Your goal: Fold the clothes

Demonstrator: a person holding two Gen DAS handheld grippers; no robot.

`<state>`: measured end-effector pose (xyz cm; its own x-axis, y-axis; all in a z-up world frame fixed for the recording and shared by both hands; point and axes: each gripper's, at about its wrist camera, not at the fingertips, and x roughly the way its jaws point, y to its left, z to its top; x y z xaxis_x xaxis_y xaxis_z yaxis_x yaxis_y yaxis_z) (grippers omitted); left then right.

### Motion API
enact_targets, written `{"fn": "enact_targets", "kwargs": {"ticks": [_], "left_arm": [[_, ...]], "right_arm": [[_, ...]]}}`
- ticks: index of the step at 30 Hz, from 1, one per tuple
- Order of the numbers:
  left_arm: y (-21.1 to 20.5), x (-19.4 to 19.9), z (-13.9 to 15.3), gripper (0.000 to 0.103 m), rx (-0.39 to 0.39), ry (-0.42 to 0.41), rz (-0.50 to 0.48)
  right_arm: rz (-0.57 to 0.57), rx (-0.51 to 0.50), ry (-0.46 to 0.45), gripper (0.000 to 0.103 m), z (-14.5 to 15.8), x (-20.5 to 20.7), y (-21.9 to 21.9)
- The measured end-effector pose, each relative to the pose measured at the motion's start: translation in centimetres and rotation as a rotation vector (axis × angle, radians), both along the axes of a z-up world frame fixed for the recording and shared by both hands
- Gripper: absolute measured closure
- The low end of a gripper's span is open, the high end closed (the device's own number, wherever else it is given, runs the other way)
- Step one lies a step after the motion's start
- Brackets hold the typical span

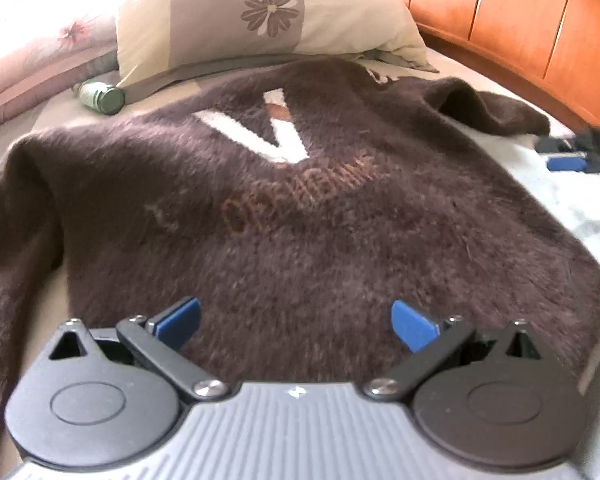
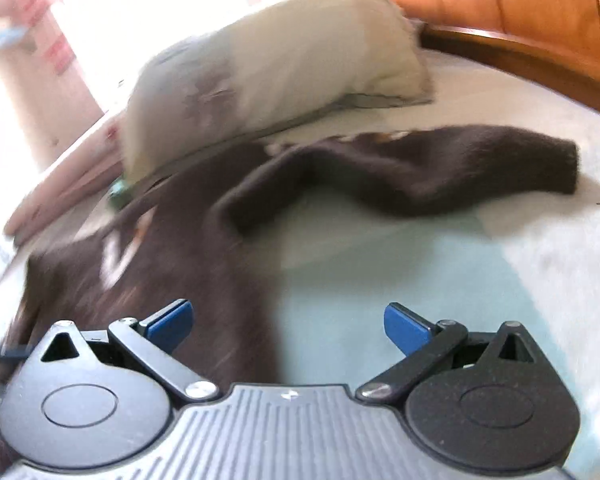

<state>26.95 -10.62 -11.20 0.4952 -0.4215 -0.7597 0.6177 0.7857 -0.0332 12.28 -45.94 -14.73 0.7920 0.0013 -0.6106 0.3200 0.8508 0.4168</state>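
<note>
Both wrist views low, near, facing pillow point(image 1: 268, 20); share sweater point(image 1: 300, 208).

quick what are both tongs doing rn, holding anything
Left tongs: open, holding nothing, over the brown sweater.
Right tongs: open, holding nothing, over the sweater's edge and the bed sheet.

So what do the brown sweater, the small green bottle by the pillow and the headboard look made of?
The dark brown sweater looks like fuzzy, brushed knit, mohair-like: fibres stand off its surface. The small green bottle seems glass or hard plastic, judging by its sheen; blur leaves that open. The orange-brown headboard looks like varnished wood, with panel seams and glossy highlights.
</note>
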Motion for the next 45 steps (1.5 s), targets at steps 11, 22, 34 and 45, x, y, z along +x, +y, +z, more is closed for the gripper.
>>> {"fn": "enact_targets", "kwargs": {"ticks": [11, 22, 34, 45], "left_arm": [[-4.8, -0.1, -1.0, 0.002, 0.019, 0.036, -0.011], [-8.1, -2.0, -0.9, 0.002, 0.104, -0.013, -0.103], [-7.8, -2.1, -1.1, 0.002, 0.081, 0.000, -0.114], [-7.6, -2.7, -1.1, 0.002, 0.090, -0.002, -0.123]], "right_arm": [[0.061, -0.111, -0.006, 0.000, -3.8, 9.0, -6.2], [-0.265, -0.154, 0.015, 0.001, -3.3, 5.3, -17.2], [-0.318, 0.334, -0.097, 0.000, -3.2, -0.3, -22.9], [-0.411, 0.483, -0.172, 0.000, -4.6, 2.0, -24.6]]}}
